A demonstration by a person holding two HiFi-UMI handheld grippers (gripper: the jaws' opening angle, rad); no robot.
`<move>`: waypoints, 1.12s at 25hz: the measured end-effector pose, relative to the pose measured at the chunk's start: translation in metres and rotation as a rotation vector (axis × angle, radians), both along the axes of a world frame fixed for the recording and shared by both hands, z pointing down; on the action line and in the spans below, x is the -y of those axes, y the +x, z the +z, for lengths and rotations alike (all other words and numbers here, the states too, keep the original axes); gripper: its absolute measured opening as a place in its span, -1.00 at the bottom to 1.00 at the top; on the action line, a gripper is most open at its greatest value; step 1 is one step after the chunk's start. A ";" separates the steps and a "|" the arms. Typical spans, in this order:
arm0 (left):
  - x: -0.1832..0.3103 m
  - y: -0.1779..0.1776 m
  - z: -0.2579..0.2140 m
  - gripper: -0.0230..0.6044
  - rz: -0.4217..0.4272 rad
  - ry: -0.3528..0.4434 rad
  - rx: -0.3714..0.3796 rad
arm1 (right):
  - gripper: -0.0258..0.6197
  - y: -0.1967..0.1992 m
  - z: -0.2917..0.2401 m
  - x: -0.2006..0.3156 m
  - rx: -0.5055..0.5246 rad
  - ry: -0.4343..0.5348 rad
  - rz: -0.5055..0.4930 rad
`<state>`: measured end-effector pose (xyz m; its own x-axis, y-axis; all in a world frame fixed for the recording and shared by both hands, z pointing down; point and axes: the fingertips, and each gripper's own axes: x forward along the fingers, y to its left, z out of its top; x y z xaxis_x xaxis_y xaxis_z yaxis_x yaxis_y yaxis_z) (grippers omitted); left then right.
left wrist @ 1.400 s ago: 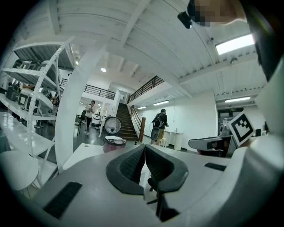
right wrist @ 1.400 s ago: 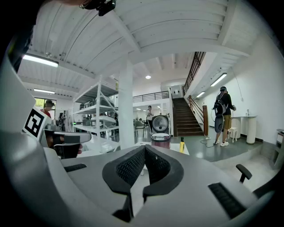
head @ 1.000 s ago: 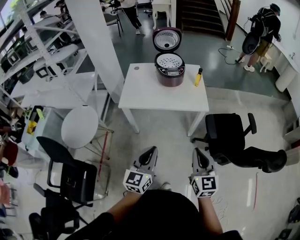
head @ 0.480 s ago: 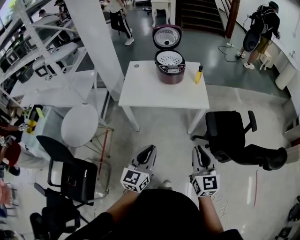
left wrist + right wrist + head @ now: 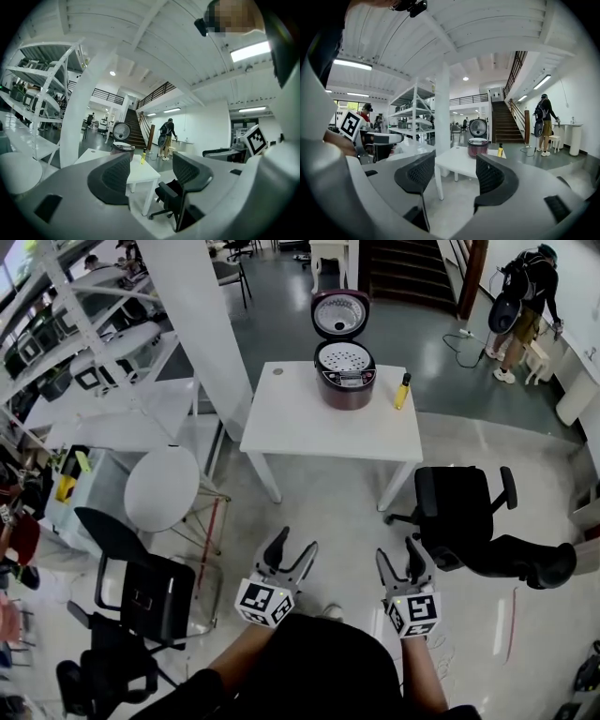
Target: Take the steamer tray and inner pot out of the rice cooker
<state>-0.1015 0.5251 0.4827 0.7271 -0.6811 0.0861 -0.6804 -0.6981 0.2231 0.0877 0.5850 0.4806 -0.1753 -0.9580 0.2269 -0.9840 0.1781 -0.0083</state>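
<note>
Now | left claw (image 5: 294, 542), right claw (image 5: 397, 551) forward | jaws just opening, empty

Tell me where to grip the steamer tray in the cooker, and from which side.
Likely its near rim, from above: the steamer tray sits flat in the mouth of the rice cooker, and the raised lid blocks the far side.

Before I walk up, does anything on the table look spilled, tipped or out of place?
Nothing stands out. The rice cooker stands upright on the white table, lid open, with the perforated steamer tray seated inside; the yellow bottle stands upright beside it. No spill shows.
</note>
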 end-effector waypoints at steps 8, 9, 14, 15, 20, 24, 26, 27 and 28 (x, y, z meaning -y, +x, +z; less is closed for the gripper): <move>0.014 -0.016 0.008 -0.09 -0.010 -0.009 0.055 | -0.17 0.002 0.028 0.013 0.032 -0.041 0.001; 0.021 -0.016 0.010 -0.09 -0.012 -0.016 0.052 | -0.17 0.001 0.030 0.018 0.026 -0.049 -0.007; 0.065 0.006 0.022 -0.09 0.013 -0.036 0.022 | -0.17 0.018 0.035 0.044 0.025 -0.065 0.031; 0.077 0.014 0.024 -0.09 0.023 -0.038 0.016 | -0.17 0.023 0.037 0.052 0.025 -0.067 0.044; 0.141 0.051 0.026 -0.09 0.089 -0.030 -0.006 | -0.17 0.044 0.039 0.110 0.060 -0.060 0.077; 0.201 0.071 0.021 -0.09 0.107 -0.044 -0.025 | -0.17 0.058 0.030 0.176 0.076 -0.049 0.079; 0.233 0.076 0.015 -0.09 0.114 -0.046 -0.026 | -0.17 0.058 0.019 0.210 0.087 -0.044 0.064; 0.248 0.078 0.013 -0.09 0.118 -0.048 -0.026 | -0.17 0.058 0.014 0.227 0.095 -0.039 0.054; 0.263 0.079 0.011 -0.09 0.121 -0.053 -0.029 | -0.17 0.057 0.010 0.244 0.097 -0.036 0.045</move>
